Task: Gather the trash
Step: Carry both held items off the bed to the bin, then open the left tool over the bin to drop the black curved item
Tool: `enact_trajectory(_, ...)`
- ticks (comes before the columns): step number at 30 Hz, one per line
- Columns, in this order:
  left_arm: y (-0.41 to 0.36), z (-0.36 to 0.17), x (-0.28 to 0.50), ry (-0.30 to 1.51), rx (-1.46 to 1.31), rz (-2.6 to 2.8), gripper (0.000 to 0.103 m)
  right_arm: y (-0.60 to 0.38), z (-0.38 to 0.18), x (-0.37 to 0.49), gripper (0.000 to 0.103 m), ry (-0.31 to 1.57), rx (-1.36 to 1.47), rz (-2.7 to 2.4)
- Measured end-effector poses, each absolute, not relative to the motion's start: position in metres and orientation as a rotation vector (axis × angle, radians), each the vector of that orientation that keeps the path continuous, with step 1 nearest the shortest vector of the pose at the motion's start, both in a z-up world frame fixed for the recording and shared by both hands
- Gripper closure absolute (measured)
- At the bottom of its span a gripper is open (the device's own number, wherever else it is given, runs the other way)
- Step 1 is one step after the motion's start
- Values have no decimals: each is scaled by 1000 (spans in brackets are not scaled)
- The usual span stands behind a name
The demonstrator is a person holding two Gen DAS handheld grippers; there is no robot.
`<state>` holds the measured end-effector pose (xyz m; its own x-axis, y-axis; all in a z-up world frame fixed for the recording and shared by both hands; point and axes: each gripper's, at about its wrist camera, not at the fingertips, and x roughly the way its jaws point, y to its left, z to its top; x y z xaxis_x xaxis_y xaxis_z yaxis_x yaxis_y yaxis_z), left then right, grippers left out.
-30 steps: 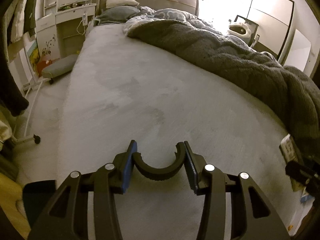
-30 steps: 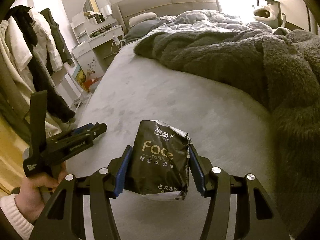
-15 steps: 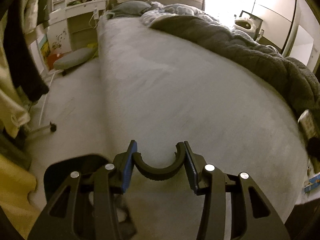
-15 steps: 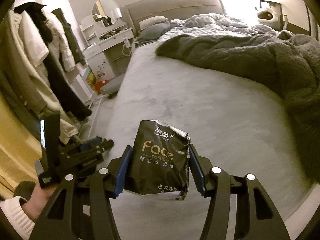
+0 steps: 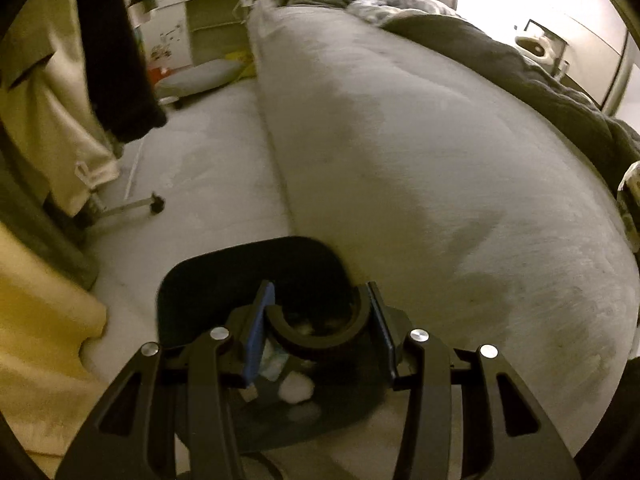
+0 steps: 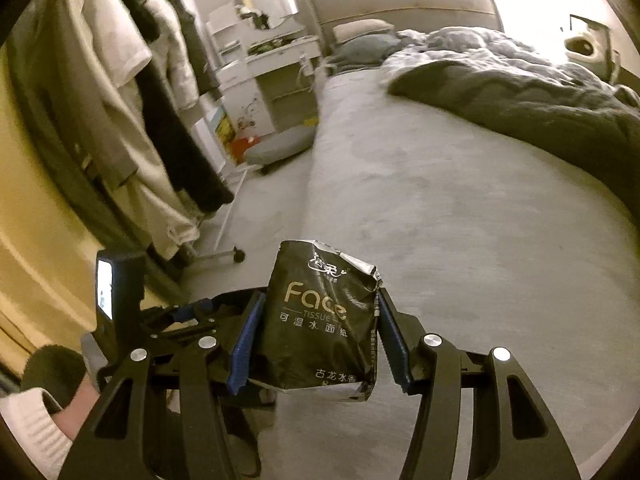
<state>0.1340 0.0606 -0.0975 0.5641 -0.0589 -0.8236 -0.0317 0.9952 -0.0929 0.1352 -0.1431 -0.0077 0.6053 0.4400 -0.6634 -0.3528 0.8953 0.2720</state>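
A: Where is the left tool [image 5: 318,312] right now?

B: It points down over a dark bin [image 5: 192,292] on the floor [image 5: 208,176], pinching a black curved piece [image 5: 316,340] between its blue pads. Under the tool, inside the bin, lie a white crumpled wad [image 5: 295,390] and some pale scraps.

A: How close is the bin to the bed [image 5: 420,152]?

B: Its far right corner sits just beside the mattress edge, which runs away from the tool toward the pillows. Left of the bin the floor is open up to a yellow curtain [image 5: 40,300] and the wheeled foot of a clothes rack [image 5: 158,202].

A: And the right tool [image 6: 318,336]?

B: Pressed onto a black tissue pack [image 6: 324,320], held upright with its torn silver top pointing away from the tool. Both blue pads sit against the pack's sides.

A: What is around it?

B: Ahead and to the right, the flat grey sheet of the bed, bare until a dark fuzzy blanket [image 6: 540,108] far off on the right. To the left and lower, the other tool and the person's hand [image 6: 76,408] in a white cuff, close beside it. Beyond that hang coats [image 6: 120,92], with a narrow strip of floor between rack and bed leading to a white dresser [image 6: 276,80]
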Motion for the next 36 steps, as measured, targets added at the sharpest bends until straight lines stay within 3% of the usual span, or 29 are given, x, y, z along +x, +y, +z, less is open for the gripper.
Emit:
enact_trajectory(25, 126, -186, 134, 1200, -204, 55, 53, -18, -56, 160, 47, 930, -15, 638)
enact_trajectory(36, 152, -173, 116, 1161, -287, 27, 32, -3, -64, 162, 47, 959, -64, 645)
